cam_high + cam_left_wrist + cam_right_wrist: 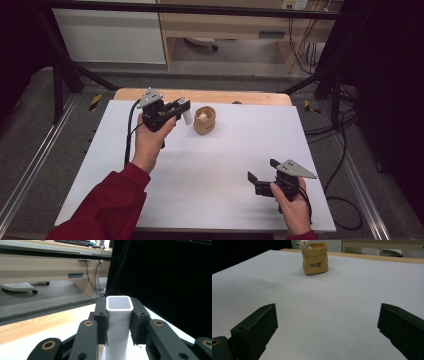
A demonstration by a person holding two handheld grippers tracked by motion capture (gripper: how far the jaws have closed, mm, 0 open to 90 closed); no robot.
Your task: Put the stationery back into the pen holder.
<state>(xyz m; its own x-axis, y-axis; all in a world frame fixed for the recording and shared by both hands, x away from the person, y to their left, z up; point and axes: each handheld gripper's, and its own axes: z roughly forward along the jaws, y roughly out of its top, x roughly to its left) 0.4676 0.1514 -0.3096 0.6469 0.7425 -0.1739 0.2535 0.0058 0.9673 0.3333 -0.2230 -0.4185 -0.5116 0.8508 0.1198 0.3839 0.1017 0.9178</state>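
Observation:
A white rectangular block [119,322] stands upright between the jaws of my left gripper [119,322], which is shut on it. From above, the left gripper [181,111] holds this white block [187,116] in the air just left of a small tan bag-shaped pot [205,120] with a little white bear figure at its rim. My right gripper [262,176] stays low near the table's front right, jaws spread wide and empty. In the right gripper view the tan pot [315,258] stands far ahead, well beyond the right gripper [327,330].
A white sheet [210,170] covers the wooden table [200,95]. Black frame bars, cables and a desk stand beyond the far edge.

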